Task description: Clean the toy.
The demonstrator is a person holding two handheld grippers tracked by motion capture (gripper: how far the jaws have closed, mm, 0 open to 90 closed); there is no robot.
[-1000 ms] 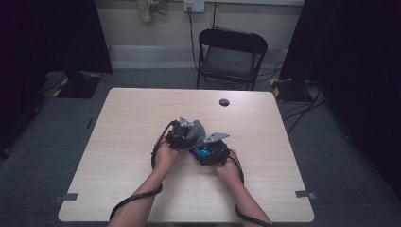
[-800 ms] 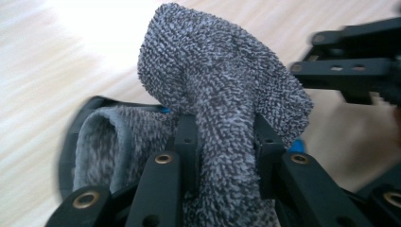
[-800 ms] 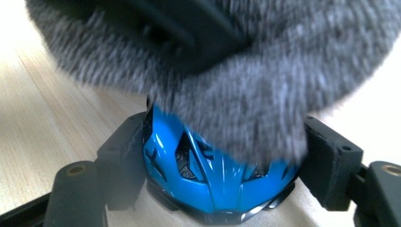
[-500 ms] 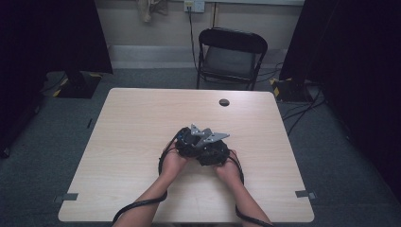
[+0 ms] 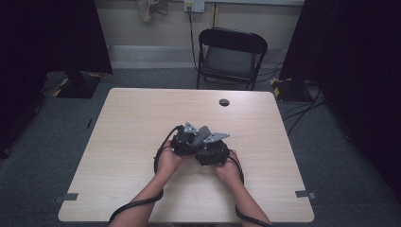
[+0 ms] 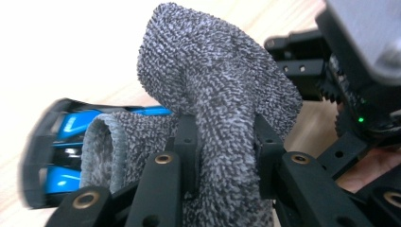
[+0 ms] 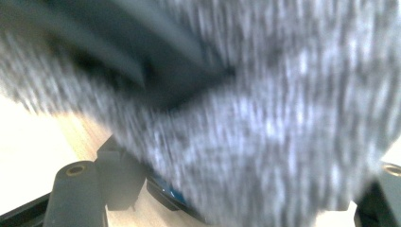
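The counter is carrying the work near its middle, where the person's two hands are bringing both tools together, touching or nearly so. The left hand-held gripper is pinching a fold of a grey knitted sock tightly between its jaws, the cloth bulging up above them. Just to the left of those jaws, the sock's open cuff is sitting over one end of a blue and black object, which I cannot identify. The right hand-held gripper is pressed up close against the same sock; its jaws are standing partly apart around something, seemingly the sock-covered object, though the blur is keeping that uncertain. The step in hand is probably drawing the sock over the object, or off it; next, the left is needing a steady pull along the object while the right is holding firm.
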